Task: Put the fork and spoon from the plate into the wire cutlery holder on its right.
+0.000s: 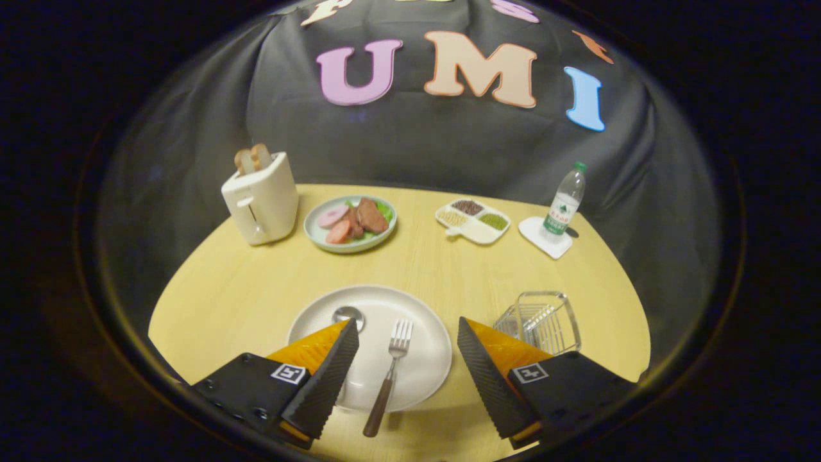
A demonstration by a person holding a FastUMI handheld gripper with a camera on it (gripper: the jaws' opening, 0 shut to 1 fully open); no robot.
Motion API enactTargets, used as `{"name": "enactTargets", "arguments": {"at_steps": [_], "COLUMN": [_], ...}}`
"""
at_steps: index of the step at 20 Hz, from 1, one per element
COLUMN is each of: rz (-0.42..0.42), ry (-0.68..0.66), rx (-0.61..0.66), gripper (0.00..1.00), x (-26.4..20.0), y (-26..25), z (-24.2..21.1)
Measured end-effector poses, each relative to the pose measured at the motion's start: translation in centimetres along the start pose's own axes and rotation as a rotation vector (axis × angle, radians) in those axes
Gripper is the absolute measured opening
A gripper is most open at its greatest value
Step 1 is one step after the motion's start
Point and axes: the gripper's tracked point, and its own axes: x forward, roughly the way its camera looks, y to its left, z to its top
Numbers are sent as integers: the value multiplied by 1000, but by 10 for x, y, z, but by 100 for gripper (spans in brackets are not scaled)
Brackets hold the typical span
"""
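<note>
The hand-held gripper (407,359) hangs released above the white plate (423,372) at the bottom centre of the frame, fingers wide apart and grasping nothing. The fork (389,378) lies between them, its brown handle overhanging the plate's near rim. The spoon (348,316) is partly hidden behind the left finger. The wire cutlery holder (542,321) stands at lower right on the desk. Risks: the thin fork could slip or pivot if pinched off-centre, the left finger could knock the spoon, and the right finger could clip the holder's rim.
</note>
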Motion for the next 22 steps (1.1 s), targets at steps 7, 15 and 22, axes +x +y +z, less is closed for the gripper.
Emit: {"name": "enactTargets", "arguments": {"at_steps": [7,15,22], "rz": [31,49,79], "ry": [213,344,432], "rx": [-42,-81,-14], "gripper": [97,73,37], "x": [28,41,39], "y": [14,22,27], "z": [-67,-99,-107]}}
